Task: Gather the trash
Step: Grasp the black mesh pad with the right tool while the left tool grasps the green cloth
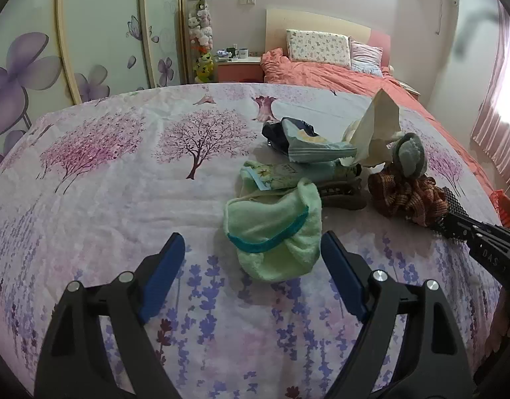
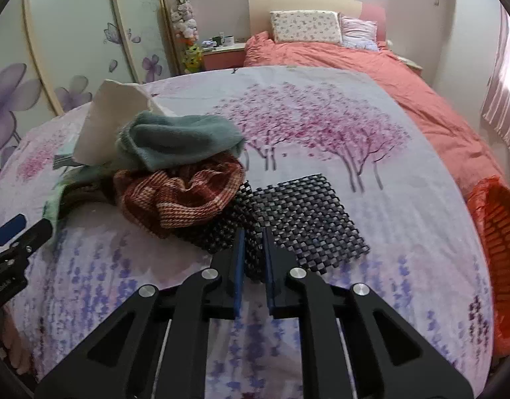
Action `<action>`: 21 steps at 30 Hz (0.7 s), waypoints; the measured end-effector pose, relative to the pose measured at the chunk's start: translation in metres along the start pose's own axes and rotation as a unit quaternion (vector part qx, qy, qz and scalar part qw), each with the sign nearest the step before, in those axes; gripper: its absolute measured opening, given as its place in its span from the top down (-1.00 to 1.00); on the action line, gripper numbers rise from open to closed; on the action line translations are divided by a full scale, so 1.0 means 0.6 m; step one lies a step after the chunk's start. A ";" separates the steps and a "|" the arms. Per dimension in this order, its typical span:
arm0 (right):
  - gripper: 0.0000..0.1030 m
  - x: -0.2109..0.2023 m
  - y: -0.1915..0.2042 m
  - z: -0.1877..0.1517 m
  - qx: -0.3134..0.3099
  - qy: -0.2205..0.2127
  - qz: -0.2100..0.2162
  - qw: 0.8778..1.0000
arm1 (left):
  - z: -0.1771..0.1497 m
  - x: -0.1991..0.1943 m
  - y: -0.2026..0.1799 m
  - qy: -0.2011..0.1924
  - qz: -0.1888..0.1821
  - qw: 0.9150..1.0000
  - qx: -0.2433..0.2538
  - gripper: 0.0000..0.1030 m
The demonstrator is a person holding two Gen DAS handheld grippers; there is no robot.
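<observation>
A pile lies on the floral sheet (image 1: 122, 199): a light green cloth (image 1: 274, 232), a green flowered packet (image 1: 288, 174), a blue snack wrapper (image 1: 308, 143), white crumpled paper (image 1: 374, 133), a grey-green sock (image 1: 411, 156) and a red-brown knit cloth (image 1: 404, 196). My left gripper (image 1: 253, 249) is open, its jaws on either side of the green cloth's near end. My right gripper (image 2: 254, 249) is shut on the edge of a black woven mat (image 2: 304, 219) that lies beside the red-brown cloth (image 2: 181, 199) and sock (image 2: 178, 143).
An orange mesh basket (image 2: 500, 232) stands at the right edge of the sheet. A bed with a coral duvet (image 2: 354, 66) and pillows lies behind. A nightstand with mugs (image 1: 238, 58) and a floral wardrobe (image 1: 88, 50) stand at the back left.
</observation>
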State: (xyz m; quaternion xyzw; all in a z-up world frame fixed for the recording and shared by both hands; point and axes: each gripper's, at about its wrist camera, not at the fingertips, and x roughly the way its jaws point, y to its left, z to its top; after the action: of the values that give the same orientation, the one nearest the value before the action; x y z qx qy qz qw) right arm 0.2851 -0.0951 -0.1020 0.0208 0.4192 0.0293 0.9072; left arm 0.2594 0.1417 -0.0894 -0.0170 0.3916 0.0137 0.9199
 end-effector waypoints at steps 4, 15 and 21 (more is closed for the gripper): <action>0.95 0.003 -0.032 0.005 0.030 -0.005 -0.035 0.999 | 0.002 0.002 -0.001 -0.001 0.001 1.000 0.003 -0.59; 0.94 0.010 -0.091 0.008 0.091 -0.004 -0.082 0.993 | 0.007 0.018 -0.012 0.012 -0.007 1.000 0.007 -0.42; 0.94 0.011 -0.099 0.007 0.102 -0.004 -0.069 0.992 | 0.012 0.035 -0.012 0.030 -0.003 1.000 0.001 -0.26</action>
State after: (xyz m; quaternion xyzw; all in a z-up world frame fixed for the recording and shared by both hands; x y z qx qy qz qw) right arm 0.2946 -0.1537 -0.1080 0.0847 0.4166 -0.0763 0.9019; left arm 0.2796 0.1349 -0.0994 -0.0180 0.4190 0.0102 0.9077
